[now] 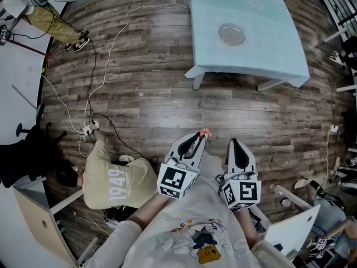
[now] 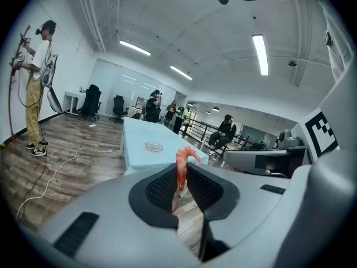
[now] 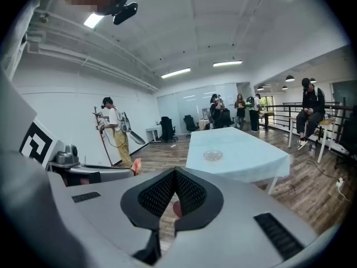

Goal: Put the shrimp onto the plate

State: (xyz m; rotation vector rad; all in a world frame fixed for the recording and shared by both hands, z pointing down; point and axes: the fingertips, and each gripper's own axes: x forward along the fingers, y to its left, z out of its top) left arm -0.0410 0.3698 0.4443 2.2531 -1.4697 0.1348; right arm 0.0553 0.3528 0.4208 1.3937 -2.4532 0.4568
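Two grippers are showing low in the head view. Your left gripper [image 1: 199, 138] is pinching the shrimp [image 1: 204, 132], whose orange end is poking past the tips. Your right gripper [image 1: 233, 143] is hanging just beside it. The plate [image 1: 231, 34] is sitting on the blue-covered counter [image 1: 262, 54], well apart from you across bare wooden floor [image 1: 139, 99].

Looking through the left gripper view, the jaws are clamping the shrimp's [image 2: 182, 159] lower body. Its long axis is running along the jaws, standing up out of them, and the free end is curling over to the right. Being soft, light and probably slick, it is likely to squash or slide, so you are right to be gripping the thicker body rather than the thin curl. The plate [image 2: 154, 147] is lying straight ahead.

Turning to the right gripper view, those jaws are meeting at the tips and gripping nothing. A small pinkish patch is showing low in the gap behind them, and I cannot tell what it is. The plate [image 3: 212, 156] is sitting mid-counter.
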